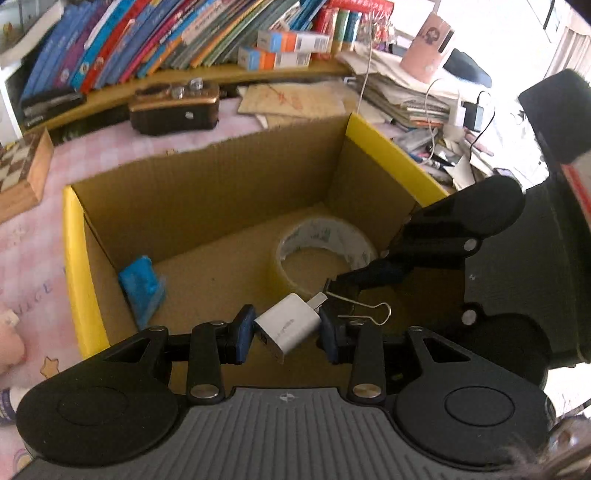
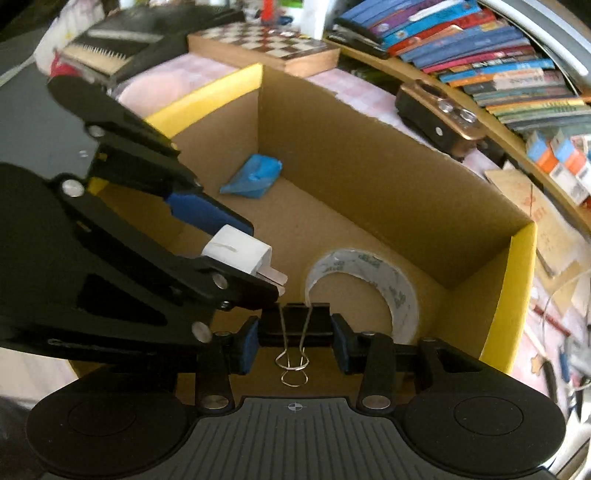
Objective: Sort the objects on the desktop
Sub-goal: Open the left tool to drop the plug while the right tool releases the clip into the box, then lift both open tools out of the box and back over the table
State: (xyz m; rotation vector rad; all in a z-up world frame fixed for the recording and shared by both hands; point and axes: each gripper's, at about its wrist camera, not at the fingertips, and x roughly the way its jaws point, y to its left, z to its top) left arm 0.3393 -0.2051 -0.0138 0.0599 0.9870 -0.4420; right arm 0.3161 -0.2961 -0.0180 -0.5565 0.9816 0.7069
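An open cardboard box (image 1: 207, 192) with yellow-edged flaps sits on the desk, and both grippers hang over it. My left gripper (image 1: 286, 332) is shut on a white USB charger plug (image 1: 288, 326), held tilted between the blue pads. My right gripper (image 2: 294, 341) is shut on a black binder clip (image 2: 295, 323) whose wire handles point back toward the camera. In the left wrist view the right gripper (image 1: 341, 295) comes in from the right with the binder clip (image 1: 365, 306). In the right wrist view the left gripper (image 2: 236, 243) with the charger (image 2: 240, 254) is at the left. A tape roll (image 1: 325, 247) and a blue packet (image 1: 142, 288) lie on the box floor.
The box stands on a pink checked cloth (image 1: 33, 266). Behind it are a brown-and-black case (image 1: 175, 109), a shelf of books (image 1: 147, 33), small orange-blue cartons (image 1: 280, 50), a paper stack with a pink cup (image 1: 426, 44), cables and pens. A chessboard (image 2: 266, 40) lies beyond the box.
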